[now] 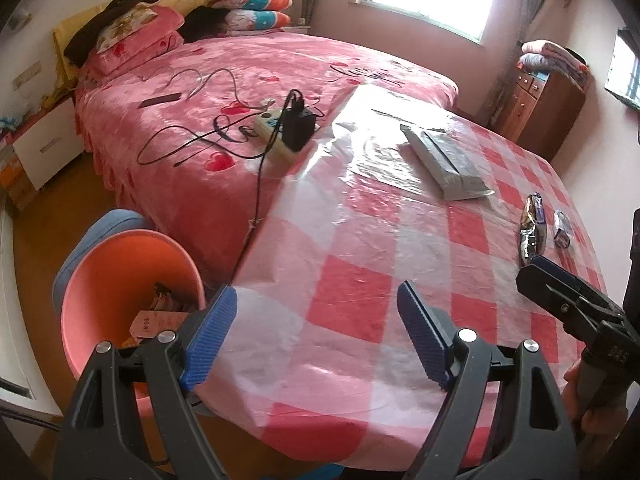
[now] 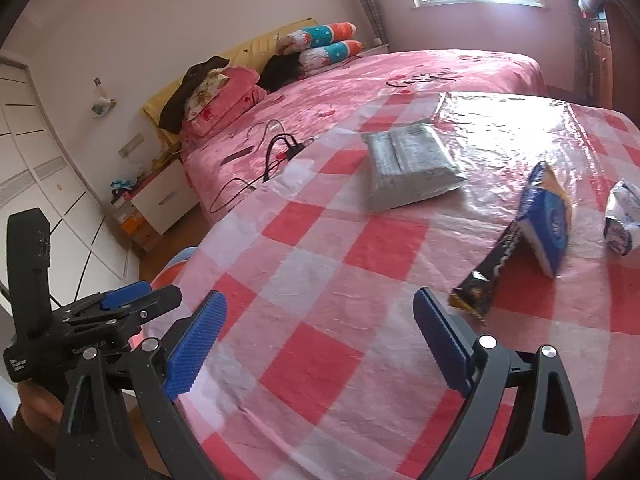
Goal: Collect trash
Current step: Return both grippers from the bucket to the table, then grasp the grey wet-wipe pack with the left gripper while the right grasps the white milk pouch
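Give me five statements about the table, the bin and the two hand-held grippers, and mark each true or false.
1. The pink bin stands on the floor beside the table. True.
2. The bin is empty. False: paper scraps lie inside it.
3. The left hand-held gripper holds a wrapper. False: its jaws are open with nothing between them.
4. A blue snack wrapper lies on the checked tablecloth, ahead of the right hand-held gripper. True.
5. The grey sealed packet lies on the bed. False: it lies on the table.
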The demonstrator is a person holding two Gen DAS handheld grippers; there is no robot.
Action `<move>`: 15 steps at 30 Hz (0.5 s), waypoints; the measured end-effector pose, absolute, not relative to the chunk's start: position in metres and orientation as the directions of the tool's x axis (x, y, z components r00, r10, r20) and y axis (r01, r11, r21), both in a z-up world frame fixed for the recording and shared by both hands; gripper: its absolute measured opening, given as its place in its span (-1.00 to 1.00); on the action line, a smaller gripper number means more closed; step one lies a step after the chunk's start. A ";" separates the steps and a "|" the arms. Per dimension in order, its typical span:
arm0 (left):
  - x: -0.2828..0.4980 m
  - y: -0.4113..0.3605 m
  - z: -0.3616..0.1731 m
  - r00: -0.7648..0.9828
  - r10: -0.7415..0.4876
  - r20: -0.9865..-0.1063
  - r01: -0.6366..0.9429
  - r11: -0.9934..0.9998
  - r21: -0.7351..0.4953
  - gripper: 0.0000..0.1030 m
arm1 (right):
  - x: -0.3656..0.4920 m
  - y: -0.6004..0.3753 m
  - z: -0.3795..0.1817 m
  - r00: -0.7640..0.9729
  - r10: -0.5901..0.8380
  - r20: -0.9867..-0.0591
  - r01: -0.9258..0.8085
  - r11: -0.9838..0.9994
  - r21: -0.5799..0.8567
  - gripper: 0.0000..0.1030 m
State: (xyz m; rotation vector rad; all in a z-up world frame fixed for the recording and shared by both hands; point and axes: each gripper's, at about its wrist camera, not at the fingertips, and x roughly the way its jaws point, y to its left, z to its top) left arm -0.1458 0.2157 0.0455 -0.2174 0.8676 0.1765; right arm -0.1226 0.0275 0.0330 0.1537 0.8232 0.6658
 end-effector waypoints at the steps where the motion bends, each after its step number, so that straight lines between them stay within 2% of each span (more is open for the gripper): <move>1: -0.145 0.214 0.046 0.635 0.064 -0.770 -0.238 0.964 -0.116 0.61 | -0.122 0.025 0.033 0.494 0.603 -0.626 -0.485 0.789 0.377 0.81; 15: -0.133 0.175 0.056 0.633 0.076 -0.771 -0.179 0.983 -0.049 0.61 | -0.111 -0.010 0.036 0.543 0.570 -0.617 -0.435 0.819 0.374 0.81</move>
